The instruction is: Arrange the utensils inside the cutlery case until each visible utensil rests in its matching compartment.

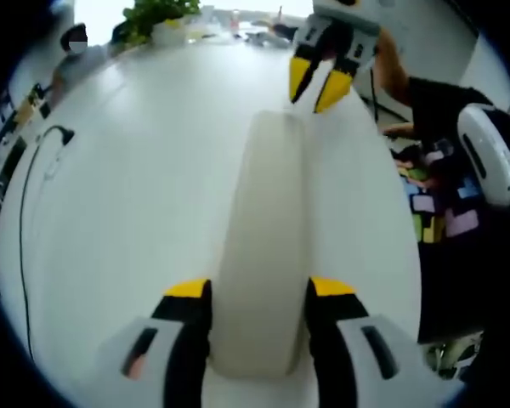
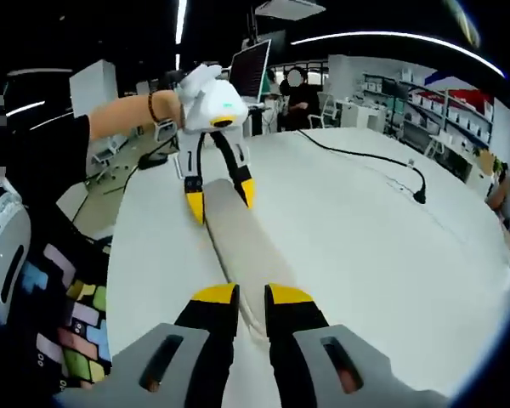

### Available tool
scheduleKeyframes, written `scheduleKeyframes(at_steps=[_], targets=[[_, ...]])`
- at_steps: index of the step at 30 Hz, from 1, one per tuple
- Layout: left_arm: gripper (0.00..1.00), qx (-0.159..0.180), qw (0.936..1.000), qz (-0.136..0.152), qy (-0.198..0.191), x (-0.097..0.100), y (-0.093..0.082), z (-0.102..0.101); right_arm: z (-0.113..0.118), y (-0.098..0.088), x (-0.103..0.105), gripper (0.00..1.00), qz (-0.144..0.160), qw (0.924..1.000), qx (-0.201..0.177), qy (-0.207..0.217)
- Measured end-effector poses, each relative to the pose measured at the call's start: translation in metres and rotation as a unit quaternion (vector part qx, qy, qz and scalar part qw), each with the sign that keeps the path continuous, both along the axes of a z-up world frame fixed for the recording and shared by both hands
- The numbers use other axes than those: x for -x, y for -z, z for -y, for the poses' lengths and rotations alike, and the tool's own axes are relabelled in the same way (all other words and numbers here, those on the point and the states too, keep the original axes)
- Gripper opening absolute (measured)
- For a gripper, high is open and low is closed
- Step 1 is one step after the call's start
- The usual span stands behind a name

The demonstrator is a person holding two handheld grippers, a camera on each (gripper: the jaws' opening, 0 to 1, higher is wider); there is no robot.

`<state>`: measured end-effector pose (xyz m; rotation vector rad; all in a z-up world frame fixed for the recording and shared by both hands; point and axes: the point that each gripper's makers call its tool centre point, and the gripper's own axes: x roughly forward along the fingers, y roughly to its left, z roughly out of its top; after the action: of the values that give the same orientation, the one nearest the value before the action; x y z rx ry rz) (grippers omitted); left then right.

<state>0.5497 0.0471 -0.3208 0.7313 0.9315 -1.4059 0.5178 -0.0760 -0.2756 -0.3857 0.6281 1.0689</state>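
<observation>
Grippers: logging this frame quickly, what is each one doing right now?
Left gripper: shut on one end of the cutlery case.
Right gripper: shut on the case's other end.

You work over a wide, smooth white surface (image 1: 144,195) that runs far back in both views. A thin black cable (image 1: 24,221) curves along its left edge in the left gripper view. At the top left of that view a leafy green plant (image 1: 157,13) stands before bright daylight. In the right gripper view, long white ceiling light strips (image 2: 391,38) cross a dark ceiling, a dark monitor screen (image 2: 249,70) stands at top centre, and white shelving racks (image 2: 425,106) fill the upper right.
</observation>
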Motion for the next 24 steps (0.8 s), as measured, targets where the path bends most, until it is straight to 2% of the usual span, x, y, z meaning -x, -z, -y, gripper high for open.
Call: scheduleKeyframes(at_steps=[4,8,13,16,24], targets=[[0.46,-0.006,1.0,0.002,0.002,0.001,-0.001,-0.003,-0.002,0.003,0.001,0.11,-0.013,0.9998,0.007,-0.016],[0.45,-0.011,0.9999,0.008,0.002,0.0,-0.005,-0.005,0.008,0.007,-0.008,0.11,0.0,0.9978,0.06,-0.027],[0.45,-0.022,0.9997,0.006,-0.004,0.0,-0.006,-0.01,0.01,0.009,-0.008,0.11,-0.01,0.9946,0.092,-0.046],[0.44,-0.024,0.9996,0.009,-0.008,-0.001,-0.009,-0.014,0.02,0.009,-0.017,0.11,-0.01,0.9913,0.118,-0.057],[0.43,-0.033,0.9993,0.008,-0.014,-0.002,-0.01,-0.025,0.016,0.015,-0.016,0.17,-0.007,0.9835,0.163,-0.079]])
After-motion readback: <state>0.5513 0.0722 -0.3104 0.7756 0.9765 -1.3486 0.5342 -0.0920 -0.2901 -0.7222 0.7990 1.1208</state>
